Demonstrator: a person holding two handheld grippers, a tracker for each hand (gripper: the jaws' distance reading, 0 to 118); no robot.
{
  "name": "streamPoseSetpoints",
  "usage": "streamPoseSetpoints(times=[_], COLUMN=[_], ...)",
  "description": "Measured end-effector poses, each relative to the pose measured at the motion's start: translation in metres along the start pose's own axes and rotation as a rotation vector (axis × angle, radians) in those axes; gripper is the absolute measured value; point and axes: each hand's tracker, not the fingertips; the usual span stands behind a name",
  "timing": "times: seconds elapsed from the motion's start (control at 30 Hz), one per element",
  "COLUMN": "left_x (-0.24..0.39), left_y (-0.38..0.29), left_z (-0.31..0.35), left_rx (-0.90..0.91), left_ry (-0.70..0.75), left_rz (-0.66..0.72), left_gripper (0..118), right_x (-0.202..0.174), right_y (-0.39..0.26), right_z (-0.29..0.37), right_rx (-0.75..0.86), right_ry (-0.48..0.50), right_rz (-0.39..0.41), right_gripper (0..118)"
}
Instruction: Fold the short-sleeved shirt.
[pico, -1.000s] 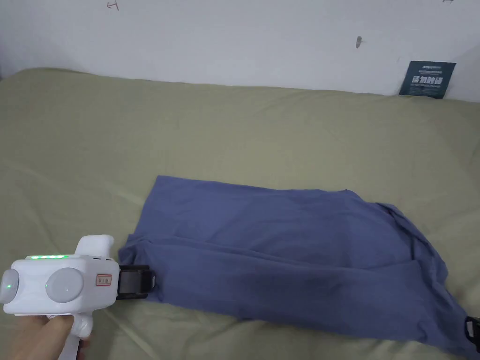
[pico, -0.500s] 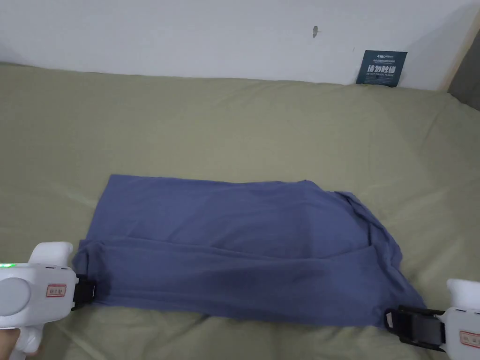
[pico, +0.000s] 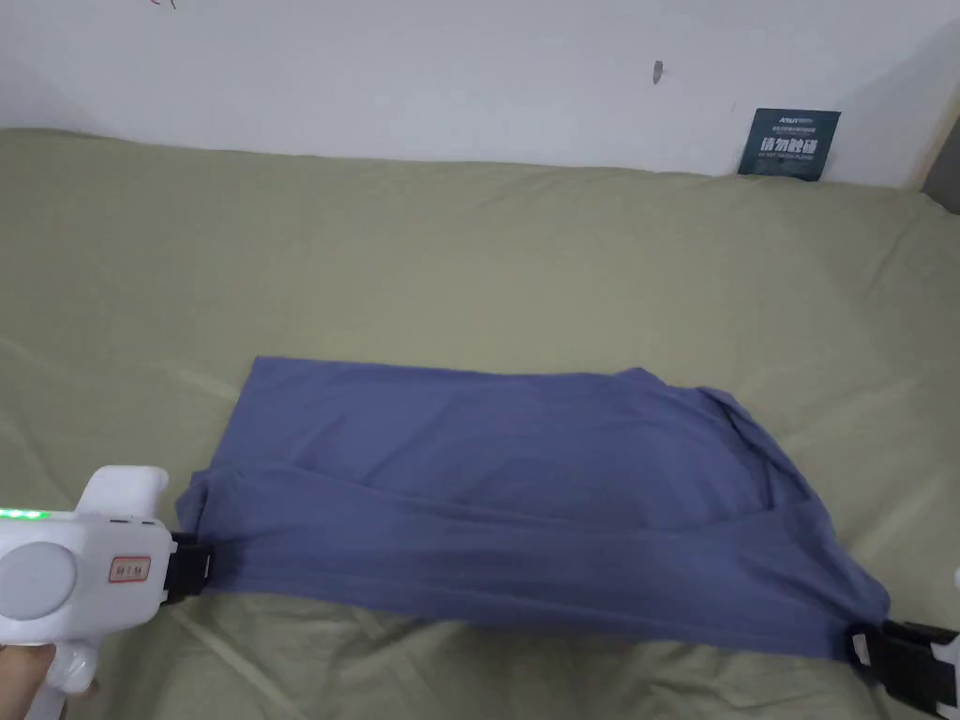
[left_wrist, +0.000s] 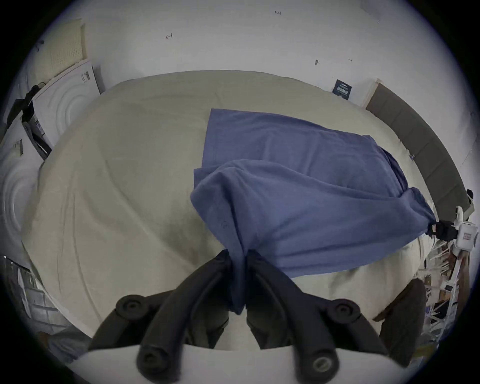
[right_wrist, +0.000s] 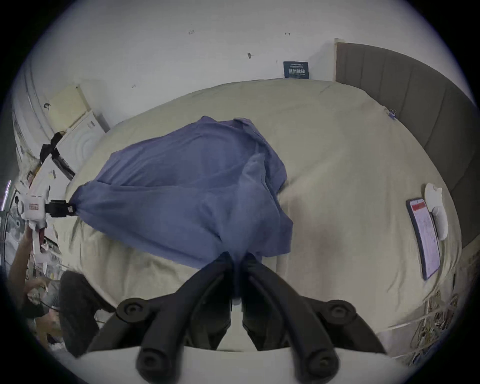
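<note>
A blue short-sleeved shirt (pico: 525, 497) lies across the olive bed sheet (pico: 469, 262), its near edge lifted off the bed and stretched between both grippers. My left gripper (pico: 202, 569) is shut on the shirt's near left corner; in the left gripper view the cloth (left_wrist: 298, 207) runs down between its jaws at the left gripper (left_wrist: 239, 256). My right gripper (pico: 867, 647) is shut on the near right corner, and in the right gripper view the shirt (right_wrist: 187, 192) bunches into the right gripper (right_wrist: 237, 256). The far half of the shirt rests flat on the bed.
A white wall with a dark sign (pico: 788, 143) runs behind the bed. A grey padded headboard (right_wrist: 415, 104) stands at the right. A tablet (right_wrist: 426, 236) and a white cloth (right_wrist: 439, 207) lie on the bed's right side. White appliances (left_wrist: 65, 104) stand left of the bed.
The shirt's near edge has been raised and pulled taut between the grippers. The right gripper has come in at the lower right and stays on the right corner. The head camera has shifted.
</note>
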Motion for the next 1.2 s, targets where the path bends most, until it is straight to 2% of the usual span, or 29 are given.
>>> streamPoseSetpoints(times=[0.1,0.33,0.37,0.4,0.43,0.47,0.5,0.53,0.6,0.67,0.77,0.8,0.83,0.87,0.9,0.93,1.03,1.17,1.2], left_x=[-0.007,-0.023,-0.024,-0.026,-0.029,-0.026,-0.028,-0.029,-0.028,-0.029,-0.008,-0.004,0.003,-0.011,-0.012,-0.012,-0.016,-0.032,-0.037], left_y=[-0.031,-0.09,-0.092,-0.092,-0.092,-0.092,-0.091,-0.089,-0.087,-0.075,-0.054,-0.046,-0.036,-0.025,-0.016,-0.005,0.03,0.074,0.083], left_z=[0.021,0.044,0.042,0.04,0.037,0.035,0.035,0.034,0.042,0.047,0.072,0.074,0.075,0.056,0.045,0.034,0.005,-0.051,-0.06], left_rx=[-0.013,-0.047,-0.048,-0.05,-0.048,-0.045,-0.047,-0.05,0.026,0.017,0.11,0.117,0.151,0.167,0.17,0.175,0.16,0.131,0.13], left_ry=[-0.002,-0.005,-0.009,-0.011,-0.016,-0.028,-0.032,-0.018,-0.029,-0.012,0.01,0.009,0.028,0.054,0.071,0.077,0.072,0.116,0.113], left_rz=[0.004,0.066,0.071,0.074,0.08,0.089,0.096,0.105,0.101,0.11,0.107,0.104,0.094,0.078,0.058,0.063,0.098,0.135,0.146], left_gripper=[9,9,9,10,21,72,111,118,117,116,108,100,80,34,3,0,0,1,8], right_x=[-0.008,-0.028,-0.029,-0.028,-0.028,-0.029,-0.03,-0.03,-0.034,-0.034,-0.044,-0.04,-0.044,-0.051,-0.057,-0.058,-0.058,-0.053,-0.053], right_y=[-0.027,-0.074,-0.077,-0.077,-0.075,-0.072,-0.071,-0.067,-0.058,-0.043,-0.015,-0.006,0.003,0.015,0.024,0.03,0.055,0.068,0.071], right_z=[0.018,0.032,0.031,0.03,0.029,0.029,0.031,0.038,0.05,0.056,0.057,0.051,0.048,0.043,0.037,0.024,-0.005,-0.034,-0.042], right_rx=[-0.03,-0.094,-0.095,-0.095,-0.092,-0.097,-0.098,-0.079,-0.034,0.027,0.115,0.154,0.203,0.213,0.236,0.258,0.222,0.193,0.191], right_ry=[0.006,0.02,0.021,0.022,0.027,-0.012,-0.015,-0.016,-0.017,-0.032,-0.027,-0.037,-0.051,-0.055,-0.079,-0.113,-0.052,-0.066,-0.066], right_rz=[0.043,0.069,0.065,0.057,0.029,0.015,0.017,0.017,0.003,-0.01,-0.015,-0.005,0.012,0.045,0.058,0.067,0.046,0.06,0.057], right_gripper=[8,8,11,26,58,85,85,85,85,85,84,83,80,49,8,2,2,2,2])
